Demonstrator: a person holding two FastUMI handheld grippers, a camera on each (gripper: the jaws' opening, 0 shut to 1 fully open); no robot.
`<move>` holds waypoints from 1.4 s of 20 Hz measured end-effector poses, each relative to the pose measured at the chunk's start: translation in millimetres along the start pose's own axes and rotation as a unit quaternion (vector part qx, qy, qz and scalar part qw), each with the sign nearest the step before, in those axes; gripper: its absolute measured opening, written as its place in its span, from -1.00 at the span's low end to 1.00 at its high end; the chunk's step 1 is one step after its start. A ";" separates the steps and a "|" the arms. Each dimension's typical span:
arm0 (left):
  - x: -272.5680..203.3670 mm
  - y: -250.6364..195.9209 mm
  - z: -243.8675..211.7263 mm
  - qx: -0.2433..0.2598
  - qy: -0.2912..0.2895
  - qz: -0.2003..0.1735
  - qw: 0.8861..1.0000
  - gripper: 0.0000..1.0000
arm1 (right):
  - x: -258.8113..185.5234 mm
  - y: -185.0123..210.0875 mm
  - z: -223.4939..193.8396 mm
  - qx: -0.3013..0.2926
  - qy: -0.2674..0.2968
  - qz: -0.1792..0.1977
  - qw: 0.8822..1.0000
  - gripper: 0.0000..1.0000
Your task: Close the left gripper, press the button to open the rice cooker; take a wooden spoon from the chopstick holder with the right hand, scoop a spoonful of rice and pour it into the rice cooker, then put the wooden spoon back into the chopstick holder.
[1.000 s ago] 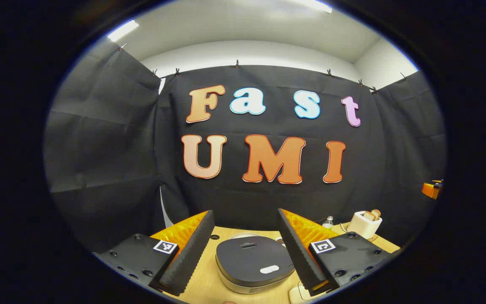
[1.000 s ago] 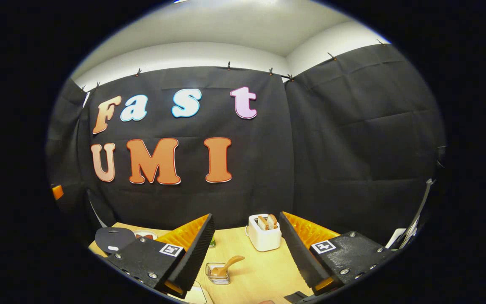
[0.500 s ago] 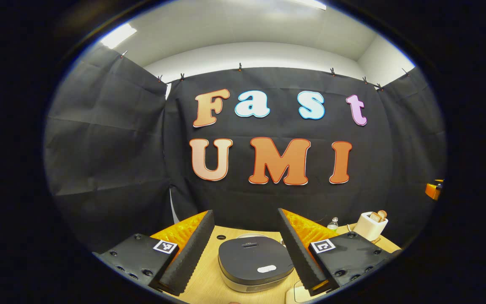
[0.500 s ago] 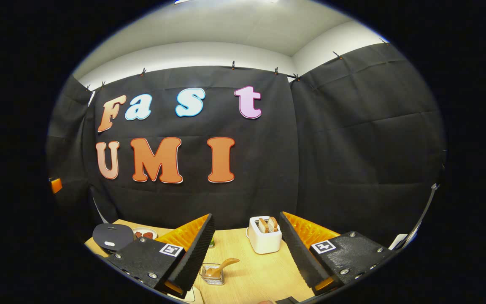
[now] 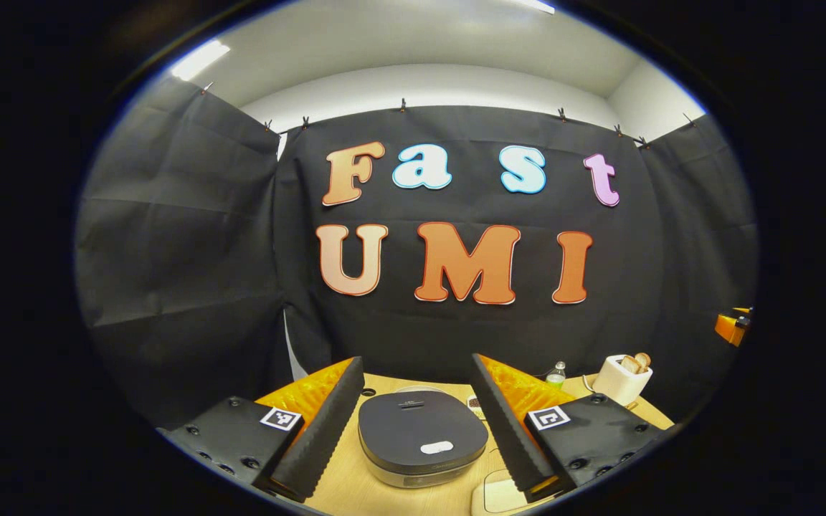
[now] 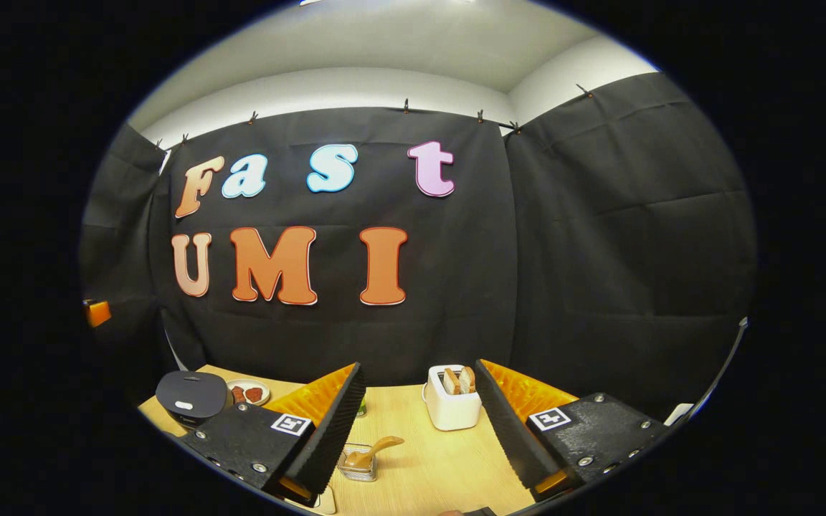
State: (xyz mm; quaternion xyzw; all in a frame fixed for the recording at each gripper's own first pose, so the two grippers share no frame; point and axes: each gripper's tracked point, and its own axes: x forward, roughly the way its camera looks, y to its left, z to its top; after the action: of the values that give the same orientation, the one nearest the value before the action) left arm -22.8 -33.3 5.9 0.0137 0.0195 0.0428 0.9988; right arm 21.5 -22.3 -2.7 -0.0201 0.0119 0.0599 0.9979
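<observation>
A dark rice cooker (image 5: pixel 421 438) with its lid down and a white button (image 5: pixel 437 448) on top sits on the wooden table, framed between the fingers of my left gripper (image 5: pixel 413 430), which is open and above it. The same rice cooker (image 6: pixel 193 397) lies far left in the right gripper view. My right gripper (image 6: pixel 416 430) is open over the table. Below it a clear holder (image 6: pixel 357 463) carries a wooden spoon (image 6: pixel 372 452) leaning to the right.
A white toaster (image 6: pixel 453 398) with bread slices stands at the back of the table; the toaster (image 5: pixel 622 380) is at the right in the left gripper view. A small bottle (image 5: pixel 556 374), a plate of red food (image 6: pixel 248 392) and a white object (image 5: pixel 497 495) by the front edge.
Both views have tipped slightly downward and drawn back, so the rice cooker and the spoon holder sit a little higher and smaller. Both grippers stay open.
</observation>
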 end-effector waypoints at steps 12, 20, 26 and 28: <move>2.2 -9.7 -8.1 0.005 0.023 -0.025 0.999 -0.78 | 9.5 0.0 -3.3 0.003 0.005 0.004 1.000 0.89; 27.8 -35.1 -67.5 0.003 0.092 -0.068 0.993 -0.92 | 14.3 -3.0 -14.0 0.006 0.020 0.001 1.000 0.89; 64.4 -50.6 -130.8 0.007 0.160 -0.081 0.984 -0.92 | 15.9 -13.7 -26.7 0.010 0.039 -0.012 0.999 0.90; 76.0 -52.0 -155.8 0.014 0.183 -0.079 0.980 -0.93 | 15.3 -18.6 -30.9 0.010 0.045 -0.017 0.999 0.90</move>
State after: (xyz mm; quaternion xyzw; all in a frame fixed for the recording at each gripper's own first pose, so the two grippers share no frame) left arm 51.1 -74.6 -154.1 0.0178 0.2038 -0.0350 0.9782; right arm 38.3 -40.2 -33.2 -0.0130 0.0572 0.0417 0.9974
